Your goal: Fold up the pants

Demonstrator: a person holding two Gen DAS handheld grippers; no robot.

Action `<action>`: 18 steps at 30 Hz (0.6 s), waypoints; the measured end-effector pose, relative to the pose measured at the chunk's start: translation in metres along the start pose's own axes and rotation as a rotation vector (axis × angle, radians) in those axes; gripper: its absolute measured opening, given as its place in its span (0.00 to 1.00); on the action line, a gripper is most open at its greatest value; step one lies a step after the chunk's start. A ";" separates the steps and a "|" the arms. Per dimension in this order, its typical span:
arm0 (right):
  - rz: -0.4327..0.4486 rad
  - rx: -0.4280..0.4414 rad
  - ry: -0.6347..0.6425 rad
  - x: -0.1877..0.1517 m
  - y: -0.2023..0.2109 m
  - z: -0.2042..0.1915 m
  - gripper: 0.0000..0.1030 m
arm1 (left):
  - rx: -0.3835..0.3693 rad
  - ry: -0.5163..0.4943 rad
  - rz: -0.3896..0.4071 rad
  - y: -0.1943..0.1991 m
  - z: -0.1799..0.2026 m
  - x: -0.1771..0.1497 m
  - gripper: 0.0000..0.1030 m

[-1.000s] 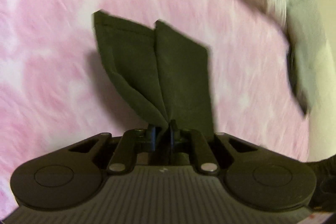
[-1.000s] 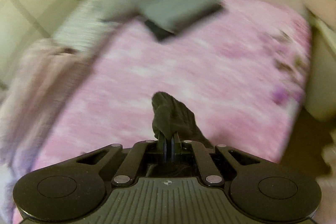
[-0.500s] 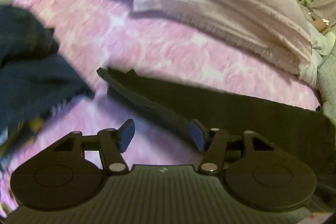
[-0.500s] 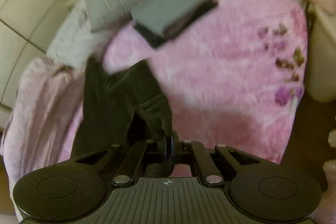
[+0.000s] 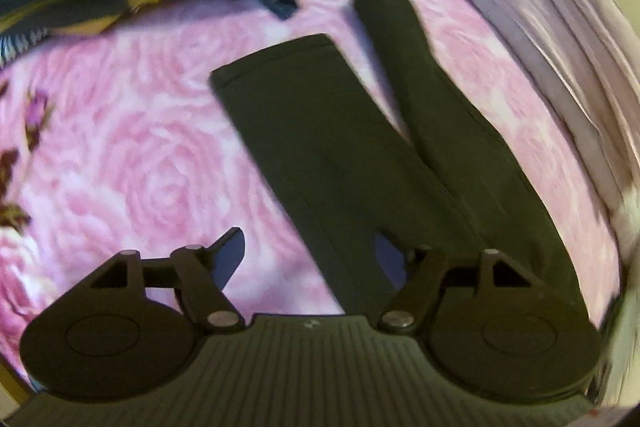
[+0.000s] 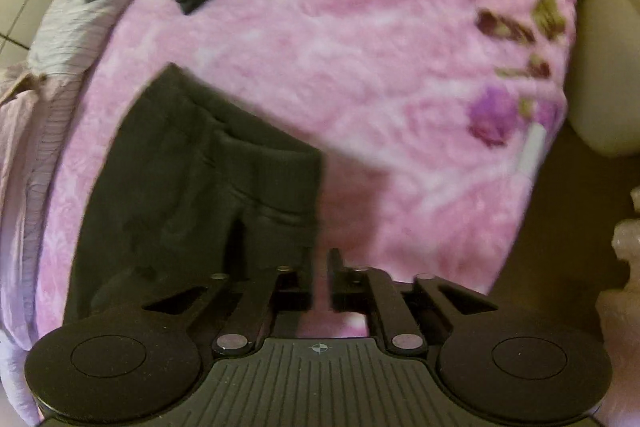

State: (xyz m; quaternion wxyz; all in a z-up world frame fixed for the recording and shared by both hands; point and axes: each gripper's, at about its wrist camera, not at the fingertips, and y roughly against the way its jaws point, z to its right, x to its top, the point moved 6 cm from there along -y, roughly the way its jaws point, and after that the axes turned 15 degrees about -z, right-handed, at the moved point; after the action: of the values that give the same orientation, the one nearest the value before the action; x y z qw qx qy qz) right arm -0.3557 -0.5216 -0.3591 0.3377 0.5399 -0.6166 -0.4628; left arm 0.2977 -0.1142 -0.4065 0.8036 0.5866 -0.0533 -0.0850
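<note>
Both grippers, left and right, are opening with nothing held. Pants lie flat, legs toward twelve o'clock. Smooth them before folding.

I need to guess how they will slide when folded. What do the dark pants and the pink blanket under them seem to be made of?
The dark pants look like a soft matte knit, perhaps cotton jersey: no sheen, limp folds at the waistband. The pink blanket looks like plush fleece with a fuzzy nap and a printed rose pattern. Blur leaves both uncertain.
</note>
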 end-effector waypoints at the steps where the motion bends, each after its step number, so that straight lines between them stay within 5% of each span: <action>1: 0.012 0.009 0.002 -0.001 -0.001 0.006 0.42 | 0.001 0.023 0.000 -0.008 -0.004 0.004 0.66; 2: 0.023 0.022 -0.001 -0.001 -0.003 0.011 0.51 | 0.005 0.042 0.002 -0.017 -0.008 0.007 0.66; 10: 0.049 0.118 0.012 0.001 -0.027 0.023 0.51 | 0.085 0.039 0.119 -0.055 -0.011 0.035 0.52; 12: 0.050 0.121 0.029 0.002 -0.037 0.026 0.51 | 0.137 -0.002 0.155 -0.056 -0.006 0.039 0.32; 13: 0.051 0.124 0.037 0.003 -0.041 0.028 0.51 | 0.157 -0.022 0.173 -0.054 -0.005 0.040 0.10; 18: 0.080 0.203 0.055 0.002 -0.036 0.036 0.51 | 0.123 -0.041 0.272 -0.002 -0.019 0.022 0.05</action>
State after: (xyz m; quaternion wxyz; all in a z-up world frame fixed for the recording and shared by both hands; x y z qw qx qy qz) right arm -0.3764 -0.5154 -0.4050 0.3162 0.5589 -0.6719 -0.3691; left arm 0.3230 -0.1017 -0.4145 0.7691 0.6201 -0.1539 0.0161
